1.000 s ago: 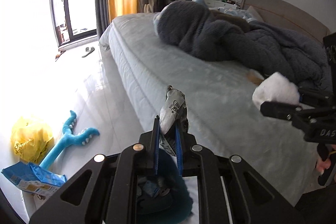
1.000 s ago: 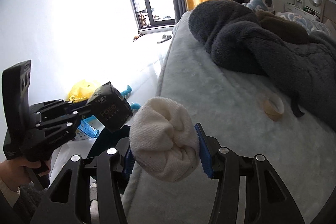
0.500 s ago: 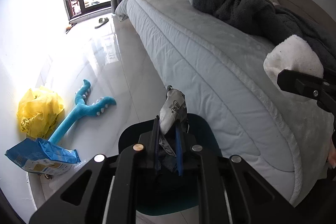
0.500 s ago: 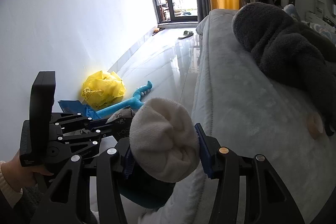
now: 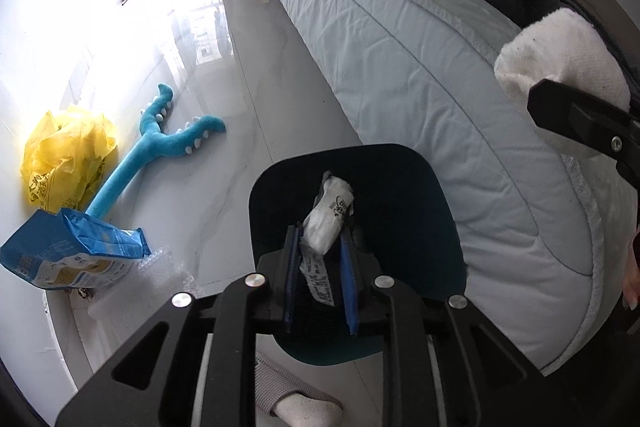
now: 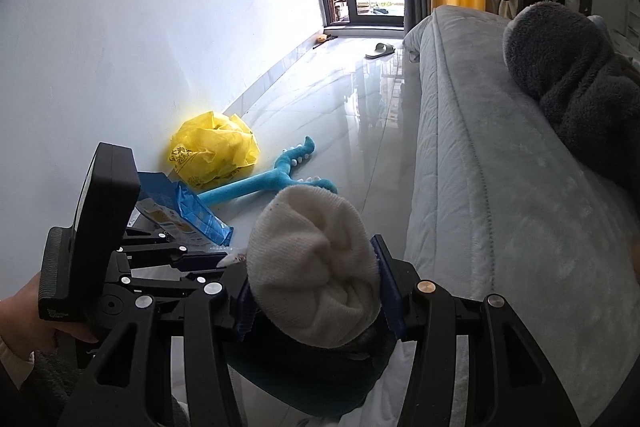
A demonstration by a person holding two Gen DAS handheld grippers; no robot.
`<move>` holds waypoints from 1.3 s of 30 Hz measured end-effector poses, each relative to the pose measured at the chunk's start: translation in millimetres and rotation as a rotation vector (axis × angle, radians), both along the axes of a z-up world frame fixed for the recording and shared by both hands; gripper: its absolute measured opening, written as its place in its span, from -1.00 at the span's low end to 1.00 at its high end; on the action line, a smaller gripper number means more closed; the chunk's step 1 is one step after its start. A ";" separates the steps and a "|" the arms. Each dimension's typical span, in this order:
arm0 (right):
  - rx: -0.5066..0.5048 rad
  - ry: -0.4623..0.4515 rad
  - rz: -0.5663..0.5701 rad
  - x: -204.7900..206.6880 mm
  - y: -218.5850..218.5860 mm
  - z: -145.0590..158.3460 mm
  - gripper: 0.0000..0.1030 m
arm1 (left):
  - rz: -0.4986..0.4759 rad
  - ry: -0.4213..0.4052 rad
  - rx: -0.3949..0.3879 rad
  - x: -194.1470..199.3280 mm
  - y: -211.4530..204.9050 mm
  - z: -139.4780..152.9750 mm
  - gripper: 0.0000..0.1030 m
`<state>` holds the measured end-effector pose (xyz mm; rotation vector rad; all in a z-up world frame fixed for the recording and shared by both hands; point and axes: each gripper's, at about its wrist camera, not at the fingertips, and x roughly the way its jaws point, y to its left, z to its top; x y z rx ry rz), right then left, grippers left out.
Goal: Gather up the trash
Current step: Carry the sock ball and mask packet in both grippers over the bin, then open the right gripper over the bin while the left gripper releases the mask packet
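You are working over a glossy pale tiled floor [image 5: 248,115] between a white wall and a grey quilted bed [image 5: 400,39]. One teal bin [image 5: 416,187] is sitting below your left gripper [image 5: 319,247], whose jaws are loosening around one crumpled wrapper [image 5: 326,223]. Your right gripper [image 6: 314,291] is clamping one rolled white sock [image 6: 312,267]. One yellow bag [image 5: 64,155], one blue pouch [image 5: 76,251] and one blue plush toy [image 5: 160,143] are lying by the wall.

Small print on white wrapper [image 5: 329,223], yellow bag [image 5: 66,157], all illegible
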<state>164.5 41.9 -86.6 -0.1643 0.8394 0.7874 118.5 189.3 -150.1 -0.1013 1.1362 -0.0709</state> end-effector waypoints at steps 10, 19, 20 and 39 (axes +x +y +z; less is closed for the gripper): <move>-0.095 0.065 0.022 2.6 35.3 -32.3 0.00 | 0.031 -0.032 -0.022 -8.8 26.2 7.1 0.23; -0.192 0.139 0.031 3.0 58.1 -69.8 0.00 | 0.056 -0.155 -0.020 -18.8 43.6 28.0 0.38; -0.204 0.148 0.035 3.0 60.5 -74.1 0.00 | 0.063 -0.166 -0.023 -19.5 46.2 29.8 0.39; -0.335 0.218 0.051 1.3 71.5 -118.2 0.20 | 0.113 -0.364 -0.034 -28.0 56.6 71.7 0.44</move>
